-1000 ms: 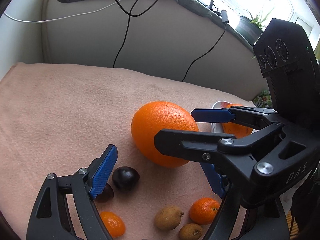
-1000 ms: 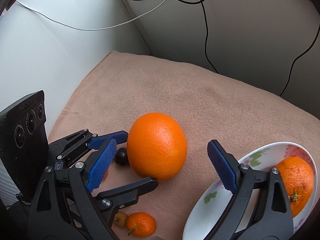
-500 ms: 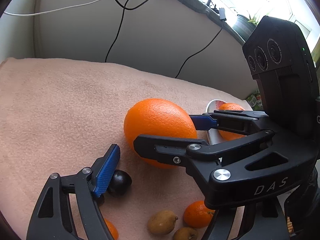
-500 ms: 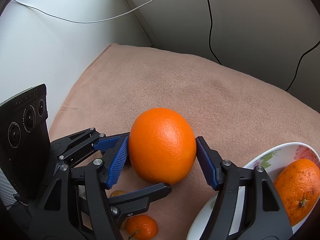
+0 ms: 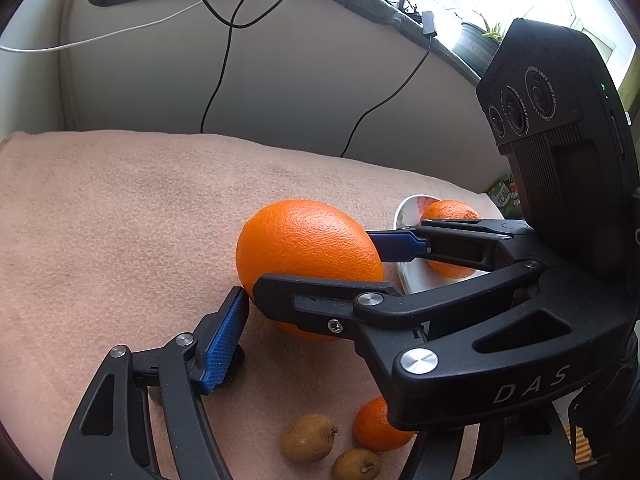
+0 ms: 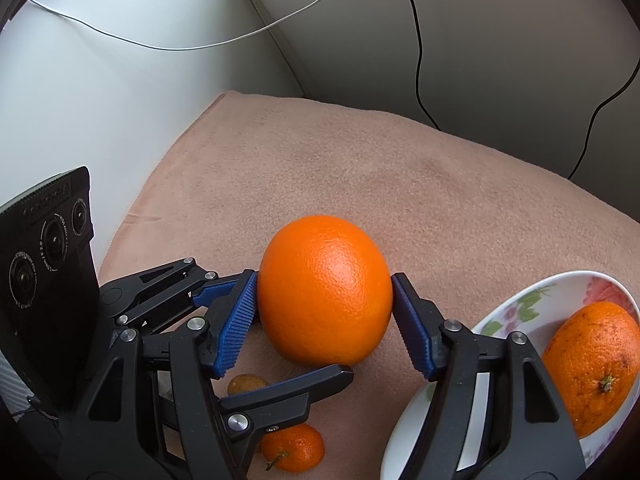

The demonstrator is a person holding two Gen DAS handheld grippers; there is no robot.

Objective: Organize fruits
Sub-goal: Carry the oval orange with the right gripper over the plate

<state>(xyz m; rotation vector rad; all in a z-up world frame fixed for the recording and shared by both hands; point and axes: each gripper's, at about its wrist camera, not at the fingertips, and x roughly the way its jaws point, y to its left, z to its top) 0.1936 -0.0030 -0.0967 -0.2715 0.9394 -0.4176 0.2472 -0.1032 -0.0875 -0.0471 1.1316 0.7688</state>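
Observation:
A big orange (image 6: 325,295) lies on the pink blanket (image 6: 360,168). My right gripper (image 6: 325,322) is shut on the big orange, a blue pad on each side; it also shows in the left wrist view (image 5: 320,264). My left gripper (image 5: 316,356) is open, low beside the orange; its right finger is hidden behind the right gripper. A flowered white bowl (image 6: 516,308) at the right holds a second orange (image 6: 592,364). A small mandarin (image 5: 376,426) and two brown fruits (image 5: 308,438) lie near me. A dark fruit (image 5: 236,364) sits by the left pad.
A grey wall with hanging cables (image 5: 224,60) rises behind the blanket. A windowsill with a potted plant (image 5: 476,40) is at the back right. The blanket's left edge meets a white wall (image 6: 100,100).
My right gripper has closed its pads onto the big orange. My left gripper has moved forward, closer to the orange and over the dark fruit.

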